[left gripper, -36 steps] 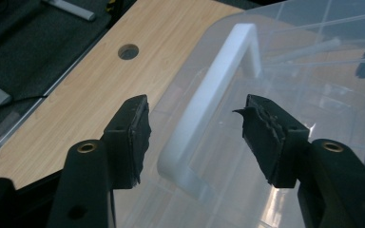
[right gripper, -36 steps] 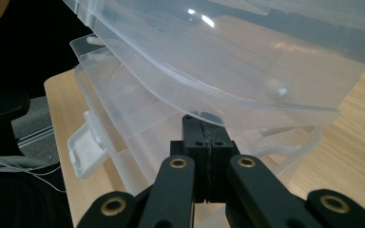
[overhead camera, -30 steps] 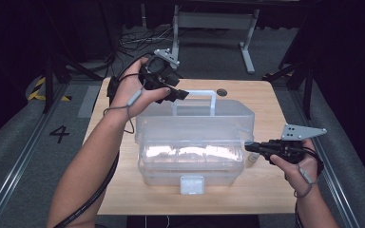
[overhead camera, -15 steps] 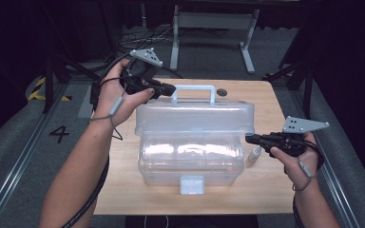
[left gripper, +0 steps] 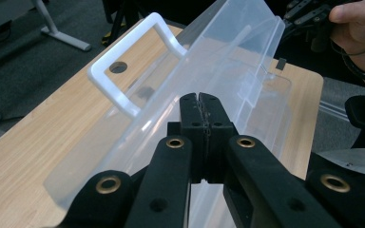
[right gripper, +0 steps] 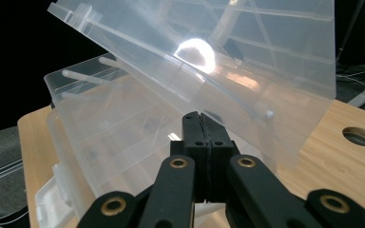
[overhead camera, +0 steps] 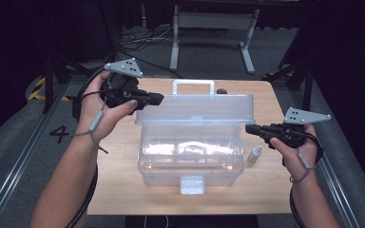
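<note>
The high view looks forward and down over the desk (overhead camera: 123, 190); both gripper views sit close, facing the clear storage box (overhead camera: 192, 156) from opposite ends.

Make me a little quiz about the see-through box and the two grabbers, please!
1. True or false: the lid of the clear box is raised.
2. What small thing stands on the table beside the box's right end? A) a little bottle B) a spoon C) a ball
3. Fill in: both the left gripper and the right gripper have their fingers ____.

Key: 1 true. 2 A, the little bottle. 3 shut, with nothing between them.
</note>
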A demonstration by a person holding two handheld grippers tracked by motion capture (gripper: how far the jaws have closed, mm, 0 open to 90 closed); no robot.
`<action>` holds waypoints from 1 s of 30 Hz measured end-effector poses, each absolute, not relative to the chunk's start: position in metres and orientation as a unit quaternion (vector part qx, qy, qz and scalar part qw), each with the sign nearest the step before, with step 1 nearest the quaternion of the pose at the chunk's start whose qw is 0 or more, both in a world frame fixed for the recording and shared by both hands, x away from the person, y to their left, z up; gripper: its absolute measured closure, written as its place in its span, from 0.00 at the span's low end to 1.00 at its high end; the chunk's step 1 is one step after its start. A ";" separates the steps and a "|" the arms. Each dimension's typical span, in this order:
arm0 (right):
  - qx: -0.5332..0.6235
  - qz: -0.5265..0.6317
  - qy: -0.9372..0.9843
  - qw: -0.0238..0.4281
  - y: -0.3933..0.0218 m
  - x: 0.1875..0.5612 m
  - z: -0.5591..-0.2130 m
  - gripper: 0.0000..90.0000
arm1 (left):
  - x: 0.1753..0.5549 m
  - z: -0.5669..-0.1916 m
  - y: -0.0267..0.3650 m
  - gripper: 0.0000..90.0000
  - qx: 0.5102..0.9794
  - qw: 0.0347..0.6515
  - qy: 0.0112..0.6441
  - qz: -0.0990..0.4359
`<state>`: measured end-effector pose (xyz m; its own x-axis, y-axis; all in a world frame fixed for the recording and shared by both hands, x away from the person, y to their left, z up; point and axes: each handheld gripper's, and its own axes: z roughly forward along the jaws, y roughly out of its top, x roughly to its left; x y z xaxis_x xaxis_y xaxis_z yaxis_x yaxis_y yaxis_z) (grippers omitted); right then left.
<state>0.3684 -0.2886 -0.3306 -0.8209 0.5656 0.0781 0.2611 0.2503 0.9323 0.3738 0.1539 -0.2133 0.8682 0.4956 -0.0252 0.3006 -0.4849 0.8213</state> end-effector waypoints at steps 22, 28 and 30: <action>0.272 0.568 0.764 0.142 -0.287 0.381 -0.326 1.00 | 0.347 -0.267 0.185 1.00 0.826 0.486 0.265 0.109; 0.278 0.570 0.758 0.149 -0.285 0.382 -0.325 1.00 | 0.348 -0.288 0.185 1.00 0.823 0.486 0.276 0.098; 0.279 0.572 0.757 0.149 -0.285 0.383 -0.325 1.00 | 0.351 -0.294 0.185 1.00 0.823 0.481 0.284 0.099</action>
<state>0.3826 -0.2851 -0.3252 -0.7998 0.5931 0.0926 0.2512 0.1906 0.9490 0.3507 0.1852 -0.2944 0.8185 0.5638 -0.1100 0.3729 -0.3759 0.8483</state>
